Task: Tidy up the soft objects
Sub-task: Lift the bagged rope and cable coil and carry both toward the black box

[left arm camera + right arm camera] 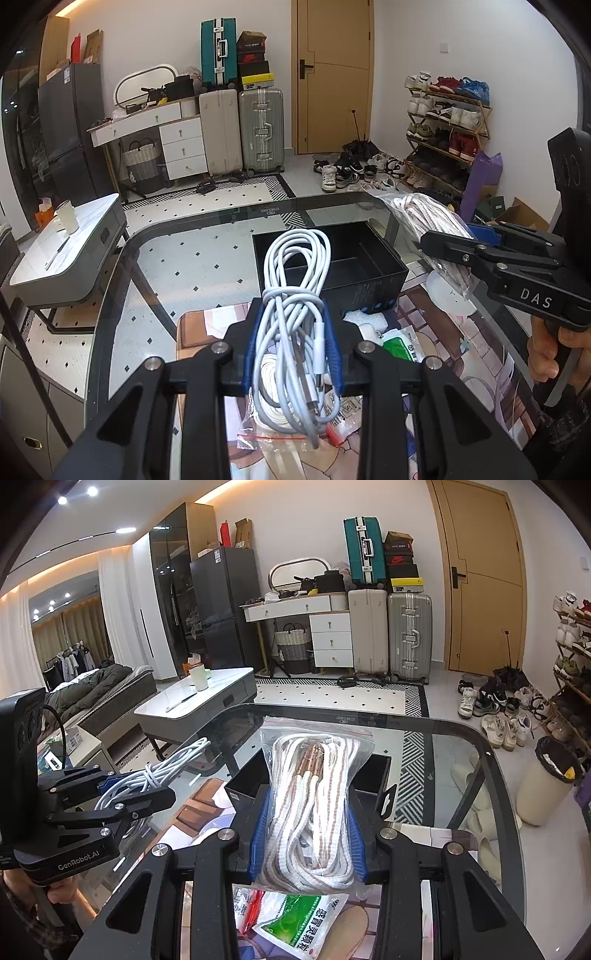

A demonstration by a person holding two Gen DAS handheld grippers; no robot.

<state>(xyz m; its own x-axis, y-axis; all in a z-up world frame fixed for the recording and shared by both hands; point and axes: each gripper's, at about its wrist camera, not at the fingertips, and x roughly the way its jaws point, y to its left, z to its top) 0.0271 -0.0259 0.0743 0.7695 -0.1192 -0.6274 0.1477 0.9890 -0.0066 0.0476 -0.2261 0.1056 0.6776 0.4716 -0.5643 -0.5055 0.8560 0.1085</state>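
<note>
My left gripper is shut on a coiled white cable and holds it above the glass table, just short of an open black box. My right gripper is shut on a clear zip bag of white and brown rope, held above the table near the same box. In the left wrist view the right gripper and its bag are at the right. In the right wrist view the left gripper and cable are at the left.
A green and white medicine packet and another bagged white rope lie on the printed mat under the grippers. The glass table's rim curves ahead. A low white table stands to the left, a bin to the right.
</note>
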